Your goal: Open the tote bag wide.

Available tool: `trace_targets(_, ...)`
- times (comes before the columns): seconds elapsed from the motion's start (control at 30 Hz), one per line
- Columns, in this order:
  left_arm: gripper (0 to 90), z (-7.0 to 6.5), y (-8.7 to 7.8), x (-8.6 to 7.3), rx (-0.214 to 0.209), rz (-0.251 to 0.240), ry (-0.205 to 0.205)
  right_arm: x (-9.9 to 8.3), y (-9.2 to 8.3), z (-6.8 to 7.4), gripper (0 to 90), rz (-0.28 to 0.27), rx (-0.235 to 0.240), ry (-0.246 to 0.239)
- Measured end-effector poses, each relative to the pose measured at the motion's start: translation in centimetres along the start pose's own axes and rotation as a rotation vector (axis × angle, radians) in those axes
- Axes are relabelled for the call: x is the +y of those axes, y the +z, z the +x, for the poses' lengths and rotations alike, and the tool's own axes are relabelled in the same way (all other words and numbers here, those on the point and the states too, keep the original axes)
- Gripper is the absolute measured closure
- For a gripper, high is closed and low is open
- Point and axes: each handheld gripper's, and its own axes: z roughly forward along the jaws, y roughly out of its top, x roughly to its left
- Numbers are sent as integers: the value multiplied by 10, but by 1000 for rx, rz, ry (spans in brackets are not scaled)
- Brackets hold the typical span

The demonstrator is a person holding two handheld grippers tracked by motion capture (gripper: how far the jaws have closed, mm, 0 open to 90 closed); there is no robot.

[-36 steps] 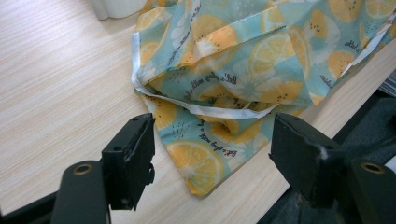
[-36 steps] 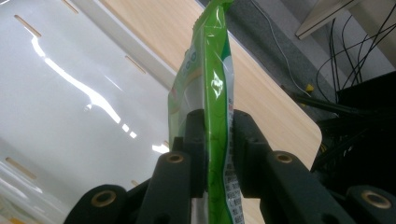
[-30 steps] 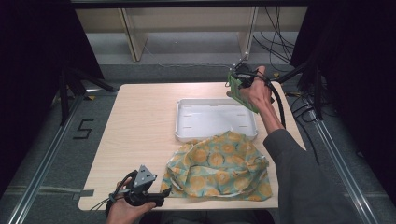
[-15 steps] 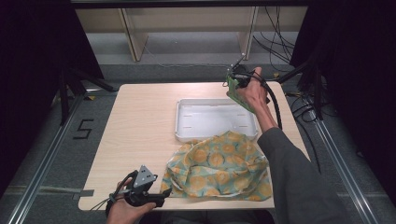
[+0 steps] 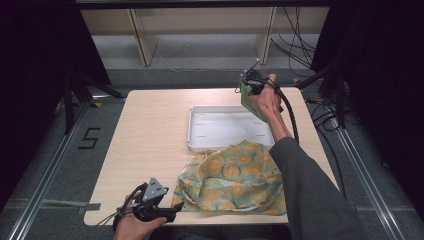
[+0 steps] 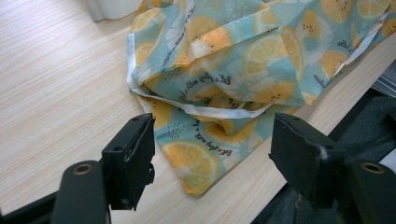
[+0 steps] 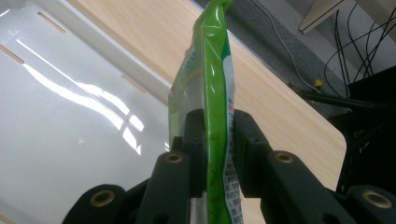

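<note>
Wooden table (image 5: 150, 145) with white tray (image 5: 192, 131): right gripper (image 7: 215, 140) pinches a green packet (image 7: 212, 93) over the tray's far right corner; left gripper (image 6: 210, 154), jaws spread, lies near the tray beside a citrus-print cloth bag (image 6: 224, 70).

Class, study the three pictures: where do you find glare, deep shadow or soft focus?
Right gripper view: bright window-like glare streaks across the white tray; the green packet looks sharp. High view: surroundings beyond the table fall into near black. Left gripper view: even light, fruit-print cloth crisp.
</note>
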Motion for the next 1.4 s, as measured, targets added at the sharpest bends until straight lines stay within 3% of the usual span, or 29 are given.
trace_targets(0.23, 303, 1, -1, 0, -2, 15, 16, 1, 4, 1, 771, -4, 14, 13)
trace_targets(0.33, 303, -1, 1, -1, -6, -2, -12, 0, 6, 1, 770, -7, 20, 17)
trace_targets(0.37, 303, -1, 1, -1, -7, 2, -8, 0, 6, 1, 770, -11, 14, 24)
trace_targets(0.4, 303, 1, -1, -1, -8, 27, 22, 0, 7, 1, 770, -8, 19, 40)
trace_targets(0.47, 303, 0, 0, -1, -9, 17, 10, -3, 10, 0, 770, -14, 45, 68)
trace_targets(0.73, 303, 1, -1, -1, -10, 33, 24, -13, 22, -3, 768, 9, 53, 132)
trace_targets(0.77, 303, 1, -1, 0, -10, 37, 29, -14, 23, -5, 768, -1, 50, 118)
trace_targets(0.93, 303, 1, -2, 0, -10, 48, 38, -11, 20, -5, 768, -35, 59, 139)
trace_targets(0.97, 303, -1, 0, -1, -12, 27, 9, -11, 20, -6, 768, -38, 58, 130)
trace_targets(1.03, 303, -1, 0, -1, -8, 25, 12, -11, 21, -6, 768, -36, 56, 133)
trace_targets(1.13, 303, -1, 0, -1, -14, 24, 32, -11, 24, -6, 767, -31, 57, 150)
trace_targets(1.2, 303, 2, -2, 0, -13, 54, 65, -11, 26, -5, 767, -33, 54, 157)
trace_targets(1.3, 303, 0, -1, 0, -13, 35, 45, -11, 30, -5, 766, -27, 56, 157)
trace_targets(1.33, 303, 2, -3, 0, -12, 54, 68, -11, 31, -5, 765, -27, 53, 152)
trace_targets(1.4, 303, 2, -3, -1, -12, 50, 67, -11, 32, -4, 765, -28, 50, 155)
